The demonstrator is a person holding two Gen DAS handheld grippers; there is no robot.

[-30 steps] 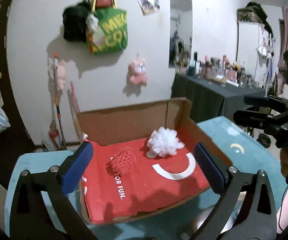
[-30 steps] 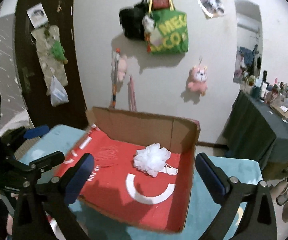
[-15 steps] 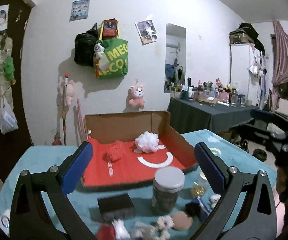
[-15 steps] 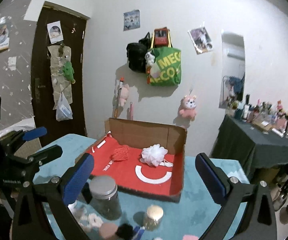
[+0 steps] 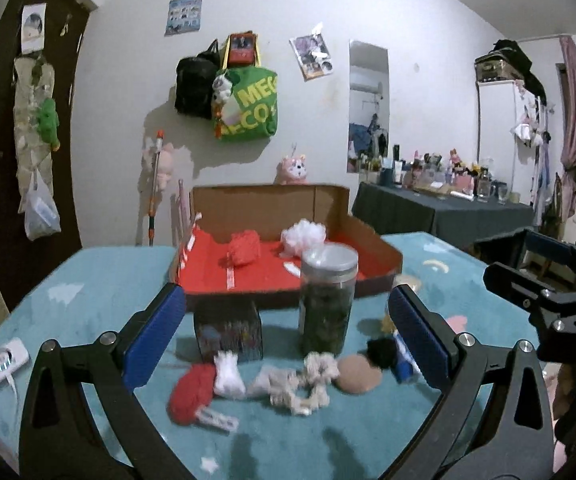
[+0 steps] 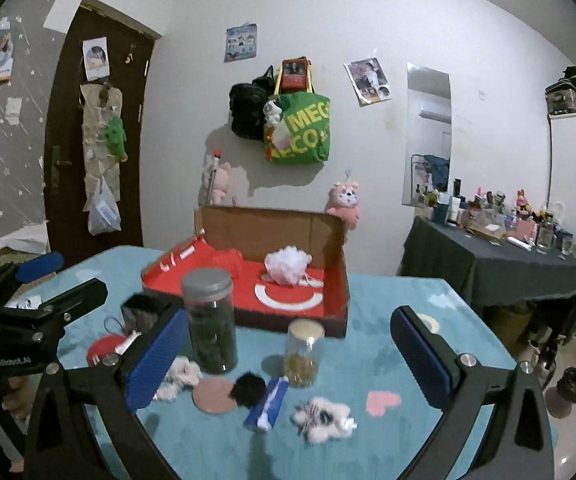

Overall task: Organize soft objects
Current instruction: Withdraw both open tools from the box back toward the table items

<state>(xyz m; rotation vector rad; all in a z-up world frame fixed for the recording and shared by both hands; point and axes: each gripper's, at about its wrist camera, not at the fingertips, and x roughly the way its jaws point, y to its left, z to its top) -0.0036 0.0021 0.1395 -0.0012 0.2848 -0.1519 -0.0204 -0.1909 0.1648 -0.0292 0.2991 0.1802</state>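
The left hand-held gripper (image 5: 288, 332) hangs low over the near edge of the tabletop (image 5: 87, 312), its blue-padded fingers spread wide with nothing between them. The right hand-held gripper (image 6: 288, 356) is spread just as wide and also holds nothing; it hangs above the tabletop's right half.

Nearest, a loose row of soft things lies on the teal cover. From left to right in the left wrist view: a red pom-pom (image 5: 191, 393) with a label beside it, a white fluffy piece (image 5: 228, 374) touching it, a pale scrunchie (image 5: 312, 384), a tan round puff (image 5: 359, 374), a black pom-pom (image 5: 382, 352), and a small blue packet (image 5: 403, 362) partly hidden behind the right finger. In the right wrist view a pink-and-white fluffy piece (image 6: 322, 416) lies apart on the right, near a pink heart printed on the cover.

Just behind the row stand a dark square box (image 5: 227, 330), a tall clear jar (image 5: 328, 300) with a grey lid and dark contents, and a smaller jar (image 6: 304, 352) with a pale lid.

Beyond these sits the open cardboard box (image 5: 267, 208) with a red lining. Inside it lie a red mesh puff (image 5: 243, 248) and, to its right, a white mesh puff (image 5: 303, 236), slightly apart.

Far back, a green tote bag (image 5: 247, 108) hangs on the wall.
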